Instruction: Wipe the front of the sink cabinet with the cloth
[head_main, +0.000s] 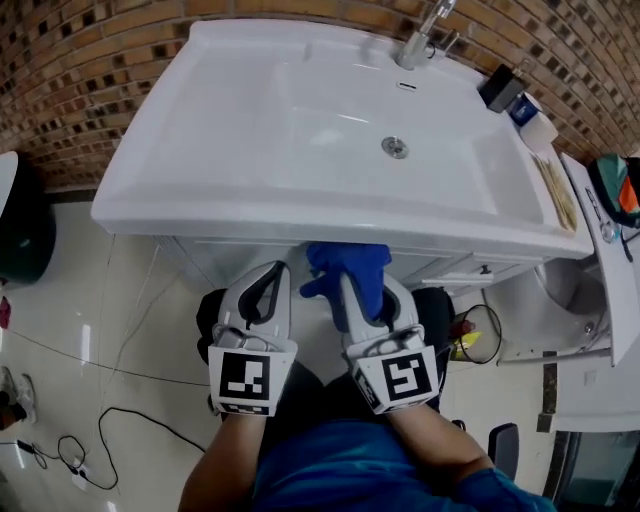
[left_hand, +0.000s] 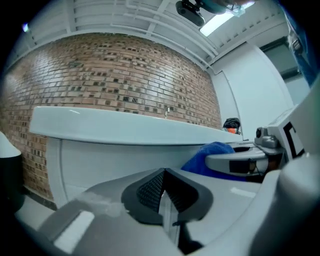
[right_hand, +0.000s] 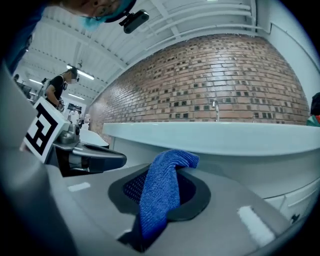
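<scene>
your right gripper (head_main: 368, 300) is clamped on the blue cloth (head_main: 345, 268), which bunches at its twelve o'clock, just under the sink (head_main: 300, 110) rim near the sink cabinet (head_main: 445, 268) front. your left gripper (head_main: 268, 290), at its nine o'clock, has its jaws pressed together with nothing between them.

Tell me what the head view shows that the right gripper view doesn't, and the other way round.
Only the head view looks down into the white sink, showing its drain, and takes in the black cable on the floor. Only the right gripper view shows the right gripper close up, jaws shut on the blue cloth, and the ceiling. Both show the cloth, the sink, the faucet and the brick wall.
</scene>
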